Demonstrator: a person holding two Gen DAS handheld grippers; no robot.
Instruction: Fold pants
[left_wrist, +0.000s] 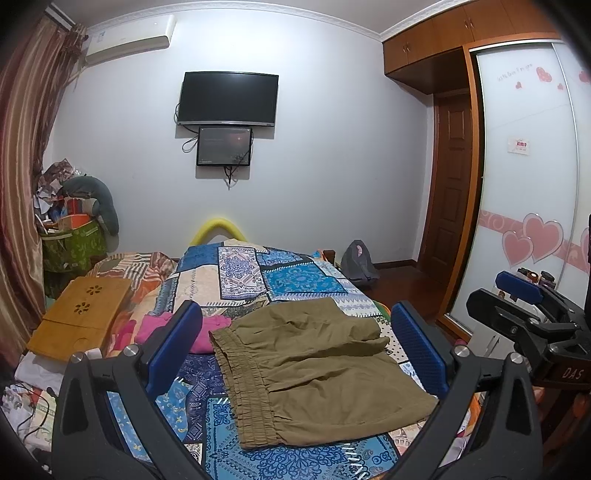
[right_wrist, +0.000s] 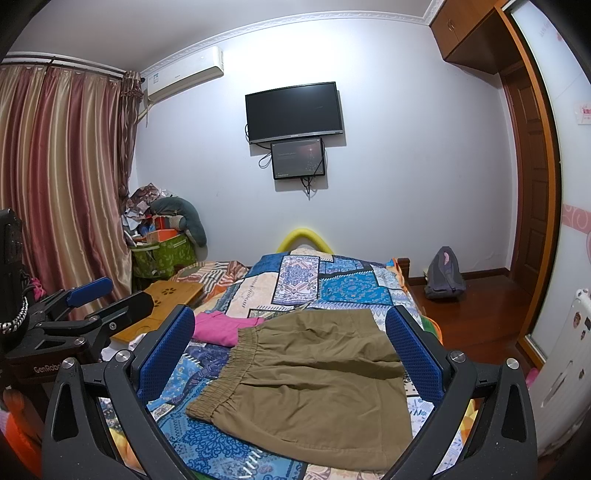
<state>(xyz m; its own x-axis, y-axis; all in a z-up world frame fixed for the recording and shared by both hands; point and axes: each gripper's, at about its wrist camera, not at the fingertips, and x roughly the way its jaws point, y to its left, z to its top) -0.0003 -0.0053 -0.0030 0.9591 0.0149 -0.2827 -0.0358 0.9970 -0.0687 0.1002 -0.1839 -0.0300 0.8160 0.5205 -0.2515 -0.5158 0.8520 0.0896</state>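
Note:
Olive-brown pants lie folded on the patterned bedspread, elastic waistband to the left. They also show in the right wrist view. My left gripper is open and empty, held above the pants with its blue pads either side of them. My right gripper is open and empty too, above the same pants. The right gripper shows at the right edge of the left wrist view; the left gripper shows at the left of the right wrist view.
A pink garment lies beyond the waistband. A wooden lap tray sits on the bed's left side. A grey backpack stands on the wood floor at the right. Curtains and a full green basket are at the left.

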